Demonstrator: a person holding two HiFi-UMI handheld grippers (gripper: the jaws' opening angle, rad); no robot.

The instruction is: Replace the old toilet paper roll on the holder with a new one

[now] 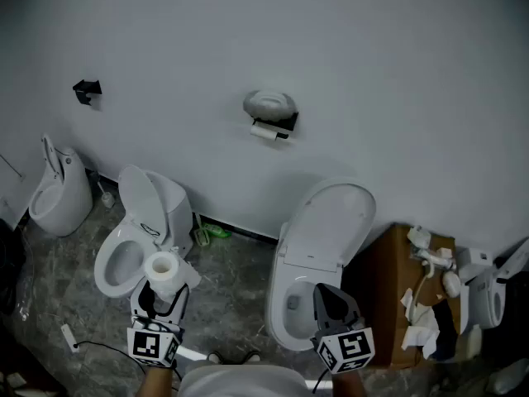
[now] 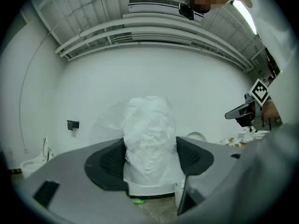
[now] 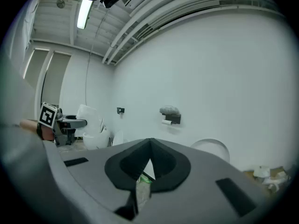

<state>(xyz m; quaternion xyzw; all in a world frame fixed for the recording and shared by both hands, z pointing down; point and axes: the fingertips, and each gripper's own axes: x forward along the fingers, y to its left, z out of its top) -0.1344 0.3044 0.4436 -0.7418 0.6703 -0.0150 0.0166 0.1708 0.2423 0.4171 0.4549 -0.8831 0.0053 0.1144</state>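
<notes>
Head view: old white roll (image 1: 264, 131) unremoved on black wall holder (image 1: 285, 122); below it, left gripper (image 1: 161, 294) clasps plastic-wrapped new white roll (image 1: 163, 270); right gripper (image 1: 327, 298) closed, empty

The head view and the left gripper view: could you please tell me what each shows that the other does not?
Only the head view shows the wall holder with the old roll under it. Only the left gripper view shows the ceiling lights and ducts. Both show the new toilet paper roll clamped in the left gripper, the shut right gripper and the black wall hook.
</notes>
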